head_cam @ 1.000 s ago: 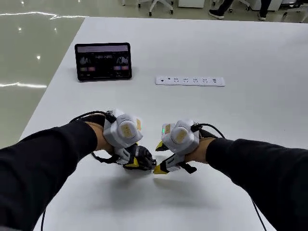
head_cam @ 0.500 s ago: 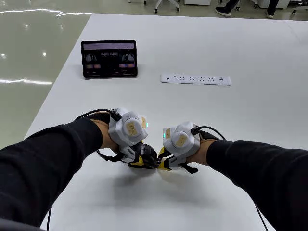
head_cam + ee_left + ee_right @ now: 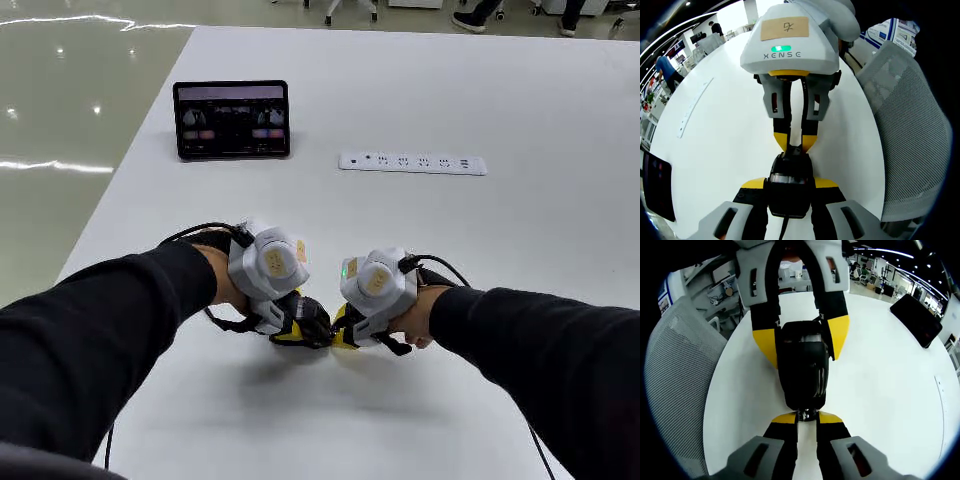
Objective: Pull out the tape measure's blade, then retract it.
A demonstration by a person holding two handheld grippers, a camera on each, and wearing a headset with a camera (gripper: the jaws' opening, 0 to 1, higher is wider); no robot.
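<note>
A black tape measure (image 3: pixel 311 322) sits low over the white table (image 3: pixel 480 230), between the two grippers. My left gripper (image 3: pixel 296 326) is shut on its body; in the left gripper view the yellow-tipped jaws clamp the case (image 3: pixel 790 186) from both sides. My right gripper (image 3: pixel 341 334) faces it tip to tip. In the right gripper view my right gripper (image 3: pixel 806 418) is pinched shut on the blade's end hook, right at the mouth of the case (image 3: pixel 803 365). Hardly any blade shows between the case and the right gripper's fingertips (image 3: pixel 781 140).
A dark tablet (image 3: pixel 232 119) stands at the far left of the table, and a white power strip (image 3: pixel 412 163) lies beyond the grippers. The table's left edge (image 3: pixel 110 195) drops to a glossy floor. A grey mesh chair (image 3: pixel 912 125) is close behind.
The right gripper has closed in on the tape measure, and the short length of blade seen a second ago has gone back into the case. The left gripper kept its hold.
</note>
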